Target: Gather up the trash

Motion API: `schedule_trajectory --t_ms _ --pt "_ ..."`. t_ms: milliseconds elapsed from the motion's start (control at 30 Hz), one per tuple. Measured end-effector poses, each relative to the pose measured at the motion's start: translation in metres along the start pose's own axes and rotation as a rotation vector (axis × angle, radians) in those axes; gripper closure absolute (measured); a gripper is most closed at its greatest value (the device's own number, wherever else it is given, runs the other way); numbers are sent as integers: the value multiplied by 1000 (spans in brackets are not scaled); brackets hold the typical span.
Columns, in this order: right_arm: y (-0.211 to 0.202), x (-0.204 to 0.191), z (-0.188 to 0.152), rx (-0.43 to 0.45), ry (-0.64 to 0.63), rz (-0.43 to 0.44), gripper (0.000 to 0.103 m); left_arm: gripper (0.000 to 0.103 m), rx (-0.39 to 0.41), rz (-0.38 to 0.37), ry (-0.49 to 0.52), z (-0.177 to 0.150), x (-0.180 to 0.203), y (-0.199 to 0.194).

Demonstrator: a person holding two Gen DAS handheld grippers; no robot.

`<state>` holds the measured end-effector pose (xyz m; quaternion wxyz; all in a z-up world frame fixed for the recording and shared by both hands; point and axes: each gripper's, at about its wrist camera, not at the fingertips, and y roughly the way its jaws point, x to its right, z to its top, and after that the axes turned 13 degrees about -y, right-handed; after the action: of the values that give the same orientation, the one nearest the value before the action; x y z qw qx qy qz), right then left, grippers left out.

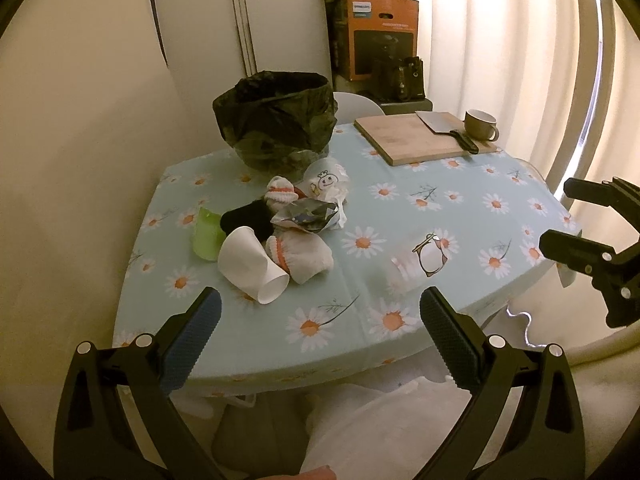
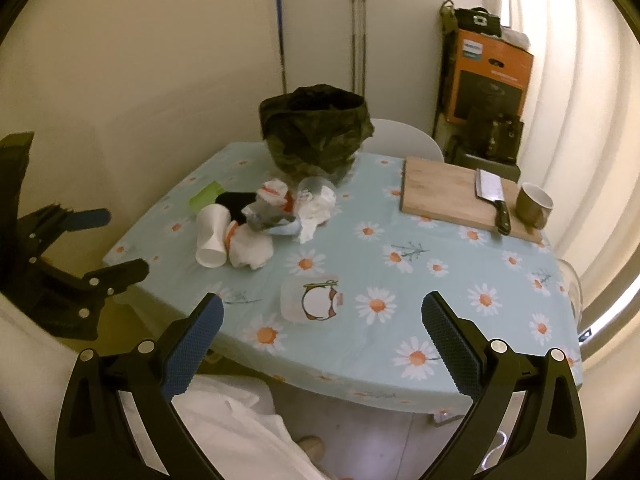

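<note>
We hold the left gripper (image 1: pixel 320 316) spread wide at the near edge of the table (image 1: pixel 400 216), gripping nothing. Ahead on the left lies the trash heap — a green cup (image 1: pixel 206 234), a white cup (image 1: pixel 250 264) on its side, socks (image 1: pixel 304 256), a black wad (image 1: pixel 248 218), a crumpled wrapper (image 1: pixel 306 216) and tissue (image 2: pixel 316 216), all touching. Just beyond it stands the bin (image 1: pixel 276 120), lined with a dark bag. Nearer us, apart from the heap, lies a clear lid (image 2: pixel 310 298). Far right: a board (image 1: pixel 420 138) carrying a cleaver (image 1: pixel 440 126) and a mug (image 1: pixel 480 124). Our right gripper (image 2: pixel 322 318) — fingers likewise spread and empty — hovers at the near edge.
</note>
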<state>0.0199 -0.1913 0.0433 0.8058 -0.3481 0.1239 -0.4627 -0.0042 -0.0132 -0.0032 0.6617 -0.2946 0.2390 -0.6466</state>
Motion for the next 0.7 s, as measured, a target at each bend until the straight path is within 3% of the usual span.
schedule_trajectory --t_ms 367,533,700 --pt "5 6 0 -17 11 6 8 6 9 20 1 5 -3 5" --pt "13 5 0 -50 -9 38 8 6 -17 -12 -34 5 -12 10" --pt "18 7 -1 -68 -18 50 8 6 -32 38 -77 5 -26 19"
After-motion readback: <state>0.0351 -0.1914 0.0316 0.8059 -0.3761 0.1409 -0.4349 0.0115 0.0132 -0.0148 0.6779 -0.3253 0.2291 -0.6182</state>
